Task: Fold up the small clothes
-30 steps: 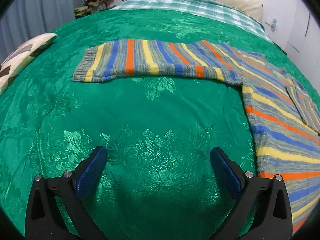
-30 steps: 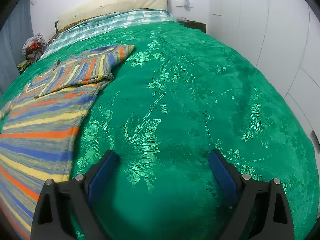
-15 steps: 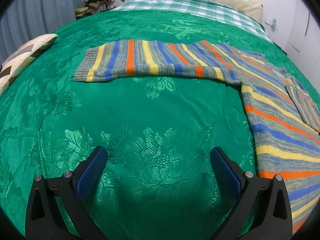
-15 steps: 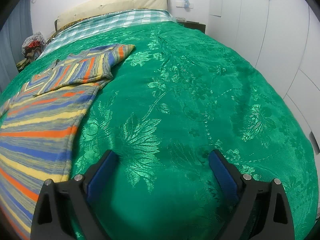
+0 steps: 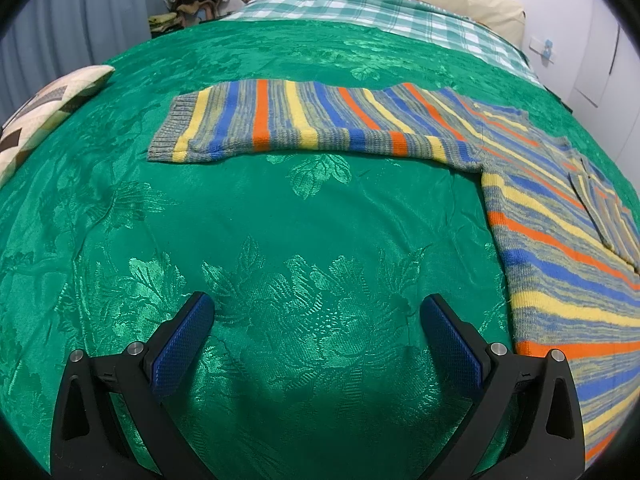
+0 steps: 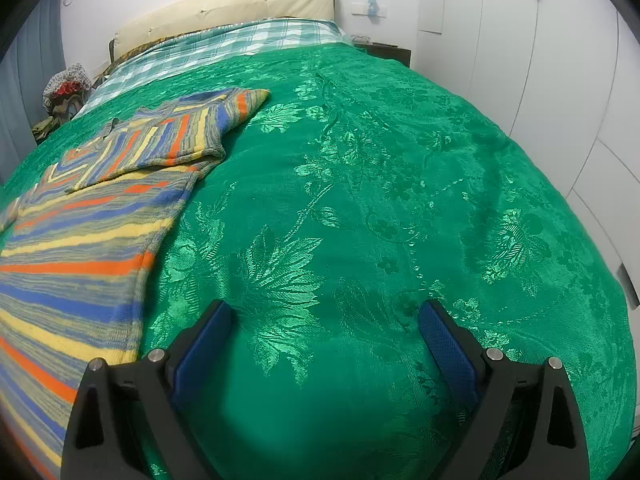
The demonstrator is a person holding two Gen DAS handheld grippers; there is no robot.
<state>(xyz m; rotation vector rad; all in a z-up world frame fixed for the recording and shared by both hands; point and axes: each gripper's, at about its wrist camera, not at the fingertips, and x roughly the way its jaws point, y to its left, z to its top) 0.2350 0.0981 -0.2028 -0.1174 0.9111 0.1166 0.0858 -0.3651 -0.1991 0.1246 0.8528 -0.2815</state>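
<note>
A striped knit sweater (image 5: pixel 552 240) in grey, blue, yellow and orange lies flat on the green bedspread (image 5: pixel 280 220). One sleeve (image 5: pixel 304 120) stretches out to the left in the left wrist view. In the right wrist view the sweater (image 6: pixel 80 248) lies at the left, with the other sleeve (image 6: pixel 168 136) folded over the chest. My left gripper (image 5: pixel 318 312) is open and empty above bare bedspread, left of the sweater's body. My right gripper (image 6: pixel 326 316) is open and empty above bare bedspread (image 6: pixel 400 200), right of the sweater's hem.
A patterned cushion (image 5: pixel 44 108) lies at the bed's left edge. A checked sheet (image 5: pixel 360 12) and a cream headboard (image 6: pixel 224 24) are at the far end. A pile of things (image 5: pixel 196 0) stands by the curtain. White wardrobe doors (image 6: pixel 540 60) stand right of the bed.
Both grippers have shifted only slightly; the views have crept a little. The sweater has not moved and both jaws stay open.
</note>
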